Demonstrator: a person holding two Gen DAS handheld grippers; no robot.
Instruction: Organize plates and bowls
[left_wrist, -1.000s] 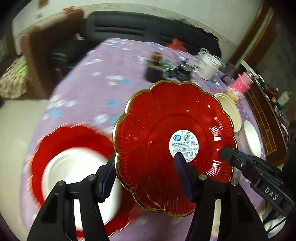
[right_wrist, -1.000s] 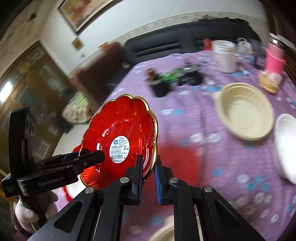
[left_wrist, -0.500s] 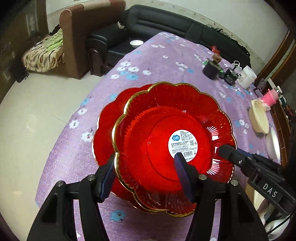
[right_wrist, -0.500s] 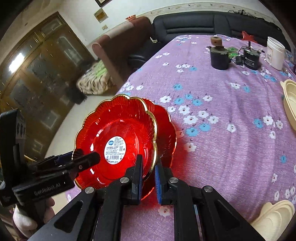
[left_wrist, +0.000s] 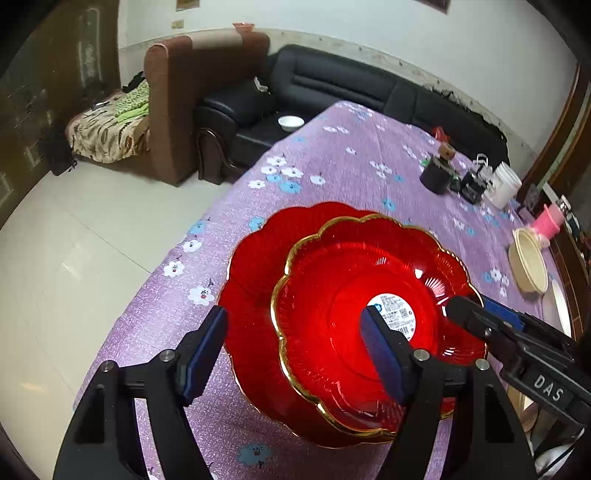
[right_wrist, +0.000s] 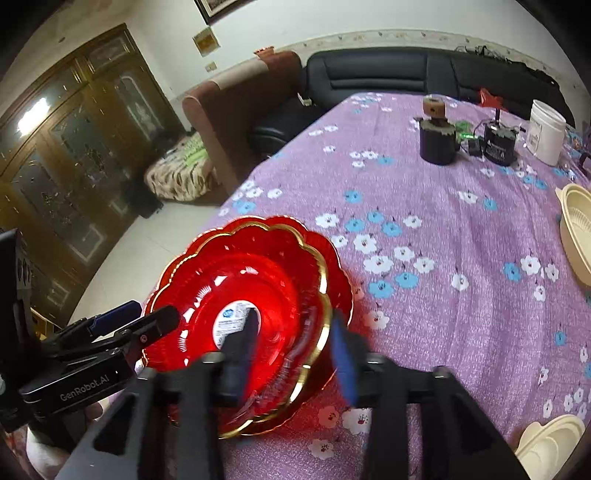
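Two red scalloped plates now sit nested at the near edge of the tabletop (left_wrist: 351, 173), where half a second ago the gold-rimmed red plate (left_wrist: 369, 295) was held above the plain red plate (left_wrist: 255, 266) with the right tongs (right_wrist: 295, 343) pinched on its rim. Those tongs have since let go: in the right wrist view their jaws stand spread, one inside the bowl of the gold-rimmed plate near its white label (right_wrist: 232, 321), the other just outside the rim, and both look blurred, so they seem to be moving. The left tongs (left_wrist: 295, 350) are also spread wide, as they were a second ago; one jaw is over the plate's centre beside the label, the other beyond the far-left edge of the lower plate, and neither visibly touches the glass.

This reads as the stacking of the gold-rimmed plate being done, with it resting off-centre on the plain one, shifted toward the right tongs' side. Both tongs straddle the stack from opposite sides, with the stack directly ahead of each and close in.

Remaining pieces lie well ahead and to the right of the tongs: a cream bowl (right_wrist: 576, 236) and, nearer the right tongs, a cream dish (right_wrist: 550, 439) at the lower edge. These likely come next.
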